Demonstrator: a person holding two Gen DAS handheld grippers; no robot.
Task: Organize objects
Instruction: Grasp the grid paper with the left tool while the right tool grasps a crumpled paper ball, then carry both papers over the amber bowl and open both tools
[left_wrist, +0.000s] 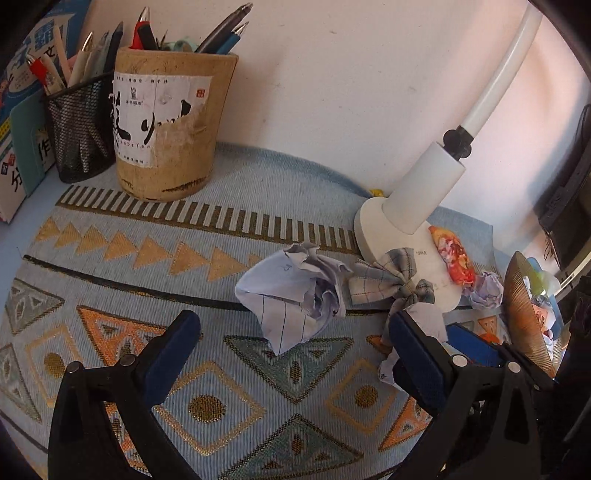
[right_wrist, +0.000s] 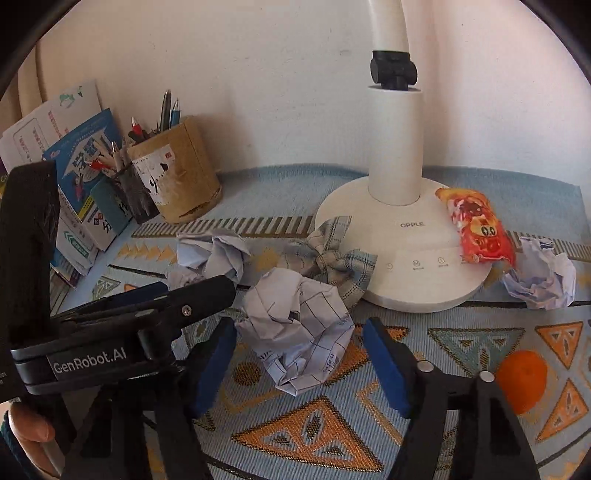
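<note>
My left gripper (left_wrist: 291, 325) is open above the patterned cloth, with a crumpled lined paper ball (left_wrist: 291, 291) just ahead of its fingertips. My right gripper (right_wrist: 299, 332) is open with a second crumpled paper ball (right_wrist: 299, 328) lying between its blue pads, not squeezed. The left gripper's body (right_wrist: 122, 332) shows at the left of the right wrist view. A third paper ball (right_wrist: 541, 277) lies to the right of the lamp. A plaid cloth bow (right_wrist: 332, 254) lies against the lamp base. A red snack packet (right_wrist: 476, 225) rests on the lamp base.
A white lamp (right_wrist: 406, 236) stands at the back by the wall. A tan pen pot (left_wrist: 166, 122) and a black mesh pen cup (left_wrist: 79, 129) stand at the back left beside booklets (right_wrist: 81, 184). An orange (right_wrist: 522, 380) lies at the right.
</note>
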